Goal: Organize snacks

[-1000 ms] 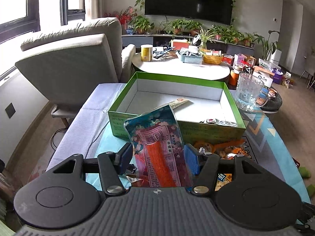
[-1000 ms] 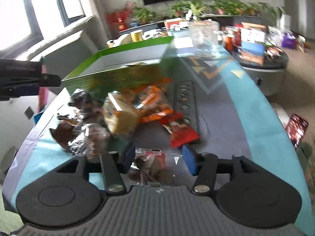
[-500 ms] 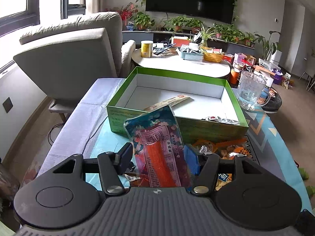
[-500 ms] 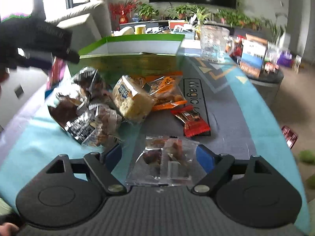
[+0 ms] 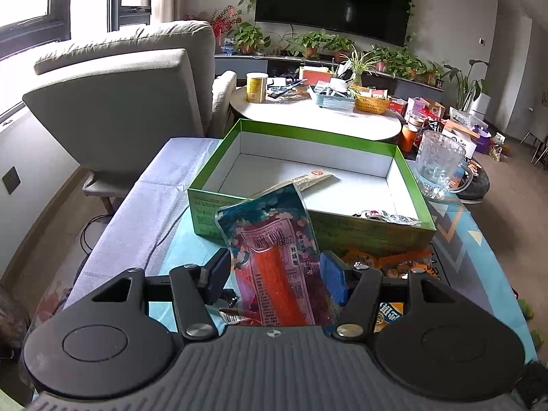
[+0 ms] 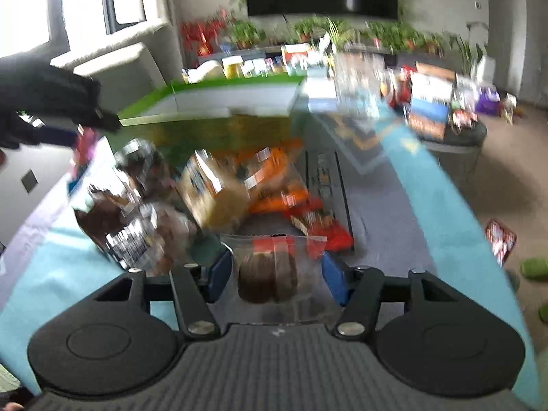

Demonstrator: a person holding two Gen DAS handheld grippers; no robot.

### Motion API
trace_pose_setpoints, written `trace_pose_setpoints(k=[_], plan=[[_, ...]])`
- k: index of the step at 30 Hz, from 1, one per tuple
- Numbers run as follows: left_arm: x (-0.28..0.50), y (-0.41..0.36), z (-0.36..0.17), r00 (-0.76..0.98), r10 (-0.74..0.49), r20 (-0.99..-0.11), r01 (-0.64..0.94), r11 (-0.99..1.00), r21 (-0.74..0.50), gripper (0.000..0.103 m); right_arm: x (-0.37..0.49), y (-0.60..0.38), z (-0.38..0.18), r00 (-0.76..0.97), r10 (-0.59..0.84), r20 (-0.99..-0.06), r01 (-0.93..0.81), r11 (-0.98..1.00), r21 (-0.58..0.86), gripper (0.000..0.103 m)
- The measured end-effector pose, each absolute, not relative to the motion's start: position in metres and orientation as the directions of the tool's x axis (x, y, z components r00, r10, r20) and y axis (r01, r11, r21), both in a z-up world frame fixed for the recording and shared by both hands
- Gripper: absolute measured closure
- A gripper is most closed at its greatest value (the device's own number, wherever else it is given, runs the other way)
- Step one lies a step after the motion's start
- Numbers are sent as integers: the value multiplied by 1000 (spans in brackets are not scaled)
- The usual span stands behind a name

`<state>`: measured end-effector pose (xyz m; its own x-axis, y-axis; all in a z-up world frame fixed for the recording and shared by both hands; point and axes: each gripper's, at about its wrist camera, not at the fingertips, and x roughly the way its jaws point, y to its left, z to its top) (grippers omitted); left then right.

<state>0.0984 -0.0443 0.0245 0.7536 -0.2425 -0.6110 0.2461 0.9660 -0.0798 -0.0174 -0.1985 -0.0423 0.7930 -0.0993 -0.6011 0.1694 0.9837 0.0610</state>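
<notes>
My left gripper (image 5: pixel 275 272) is shut on a blue and pink snack packet (image 5: pixel 274 250) with an orange strip, held upright just short of the green box (image 5: pixel 308 215). The box is open, with a long beige packet (image 5: pixel 308 179) and a silver wrapper (image 5: pixel 387 215) inside. My right gripper (image 6: pixel 277 270) is shut on a clear packet of brown snacks (image 6: pixel 270 270), lifted above the table. The right wrist view is blurred. The snack pile (image 6: pixel 212 191) lies ahead of it, before the box (image 6: pixel 212 116). The left gripper (image 6: pixel 51 102) shows at its far left.
A glass mug (image 5: pixel 440 164) stands right of the box. A grey armchair (image 5: pixel 120 96) is at the back left, a round white table (image 5: pixel 315 116) with clutter behind the box. A red packet (image 6: pixel 322 229) lies on the dark mat.
The right gripper opened wide around the clear packet, then closed on it and lifted it; its view is now blurred by motion. The left gripper rose slightly with its packet.
</notes>
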Motion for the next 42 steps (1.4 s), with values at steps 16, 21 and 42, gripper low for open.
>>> trace_pose_setpoints(k=[16, 21, 42], plan=[[114, -47, 49, 809, -223, -545, 238, 970, -43, 48, 21, -189, 14, 918, -22, -395, 22, 1000, -4, 58], [120, -49, 41, 792, -227, -567, 242, 969, -50, 48, 1, -200, -18, 857, -100, -505, 113, 994, -4, 39], [123, -47, 32, 775, -217, -593, 230, 972, -55, 48, 11, -204, -63, 758, -133, -639, 219, 974, 56, 45]])
